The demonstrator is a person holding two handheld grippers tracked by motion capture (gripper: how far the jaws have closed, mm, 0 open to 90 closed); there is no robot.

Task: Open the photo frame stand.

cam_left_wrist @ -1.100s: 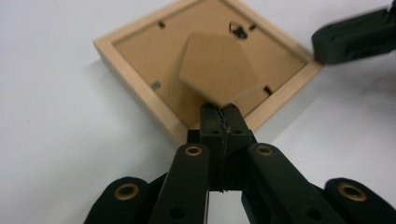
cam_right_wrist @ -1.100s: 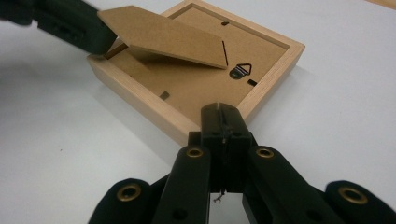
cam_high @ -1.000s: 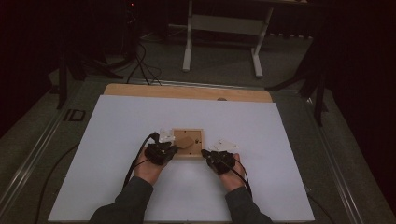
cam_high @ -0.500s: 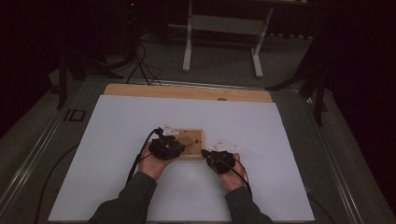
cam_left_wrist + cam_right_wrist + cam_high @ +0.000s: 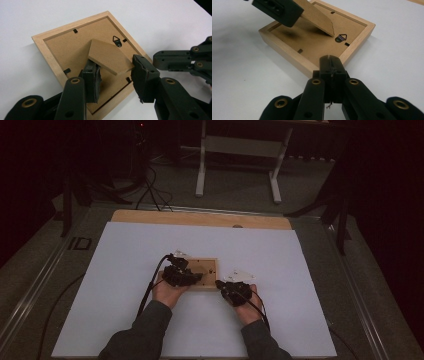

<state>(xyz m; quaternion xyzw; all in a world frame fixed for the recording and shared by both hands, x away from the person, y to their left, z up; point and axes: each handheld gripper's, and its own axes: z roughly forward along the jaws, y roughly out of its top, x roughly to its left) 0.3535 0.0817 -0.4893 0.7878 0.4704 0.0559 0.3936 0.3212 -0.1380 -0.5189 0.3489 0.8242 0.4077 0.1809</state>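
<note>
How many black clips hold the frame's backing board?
4 clips, in the left gripper view: upper edge, right edge, left edge, lower edge. The stand may hide more.

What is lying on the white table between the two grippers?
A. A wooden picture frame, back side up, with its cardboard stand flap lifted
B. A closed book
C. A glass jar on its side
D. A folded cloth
A: the wooden picture frame lies back up, hanging hook showing, and its stand flap tilts up off the backing.

Frame face-down on sheet — tools apparently at its near edge.
</note>
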